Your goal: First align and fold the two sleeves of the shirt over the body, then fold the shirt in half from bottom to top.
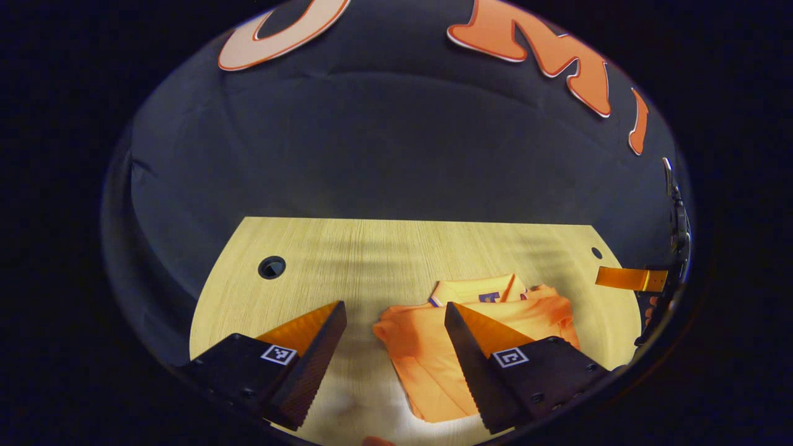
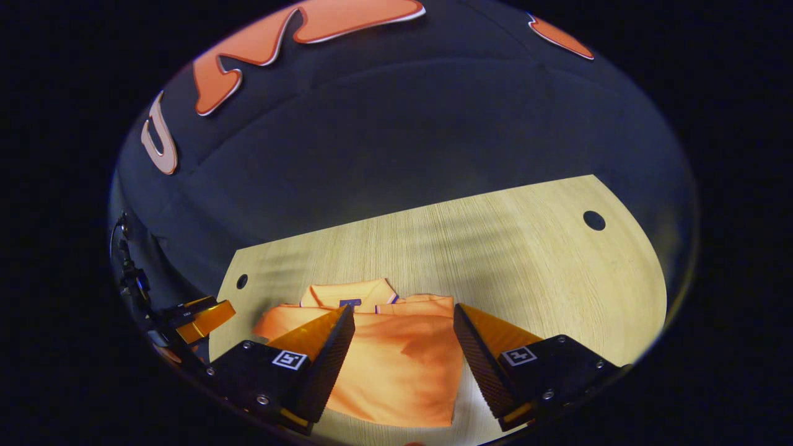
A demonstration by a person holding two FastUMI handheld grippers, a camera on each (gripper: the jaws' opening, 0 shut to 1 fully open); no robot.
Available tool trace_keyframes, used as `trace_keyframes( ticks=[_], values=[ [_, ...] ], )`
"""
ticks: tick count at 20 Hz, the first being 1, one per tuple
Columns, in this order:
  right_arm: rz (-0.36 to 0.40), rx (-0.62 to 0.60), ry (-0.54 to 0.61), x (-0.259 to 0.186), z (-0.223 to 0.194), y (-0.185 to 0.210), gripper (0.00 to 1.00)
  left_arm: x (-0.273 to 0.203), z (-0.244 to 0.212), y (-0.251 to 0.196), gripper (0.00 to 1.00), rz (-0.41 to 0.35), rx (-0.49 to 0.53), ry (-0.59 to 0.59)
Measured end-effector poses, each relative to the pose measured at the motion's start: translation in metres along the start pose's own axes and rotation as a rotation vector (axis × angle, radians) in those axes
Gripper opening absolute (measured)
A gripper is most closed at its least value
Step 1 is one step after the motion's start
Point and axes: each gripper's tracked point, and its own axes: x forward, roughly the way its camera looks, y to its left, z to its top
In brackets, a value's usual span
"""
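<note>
An orange polo shirt [image 1: 433, 359] lies folded into a compact stack on the wooden table [image 1: 347, 260], collar at the far end. In the right gripper view the shirt [image 2: 396, 365] shows as a neat rectangle with the collar [image 2: 350, 292] on top. My left gripper [image 1: 393, 322] hovers open above the shirt's left edge, nothing between its fingers. My right gripper [image 2: 403, 325] stands open over the shirt's middle, holding nothing. The other gripper [image 2: 198, 319] shows at the left edge of the right gripper view, and at the right edge [image 1: 632, 279] of the left gripper view.
The table has round cable holes [image 1: 271, 267] near its far corners, one seen as a hole [image 2: 593, 220] at the right. Black cloth walls the booth behind the table. Bare wood stretches beyond and beside the shirt.
</note>
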Motion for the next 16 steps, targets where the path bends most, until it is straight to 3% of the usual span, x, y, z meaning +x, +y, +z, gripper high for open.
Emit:
trace_keyframes(
  ticks=[8, 16],
  values=[
    [0.016, -0.087, -0.224, -0.105, -0.005, 0.021, 0.98, -0.131, 0.016, -0.034, 0.99, 0.007, -0.006, -0.277],
    [0.055, -0.229, -0.452, -0.191, -0.005, 0.060, 0.98, -0.230, -0.001, -0.039, 0.98, 0.035, -0.025, -0.436]
  ],
)
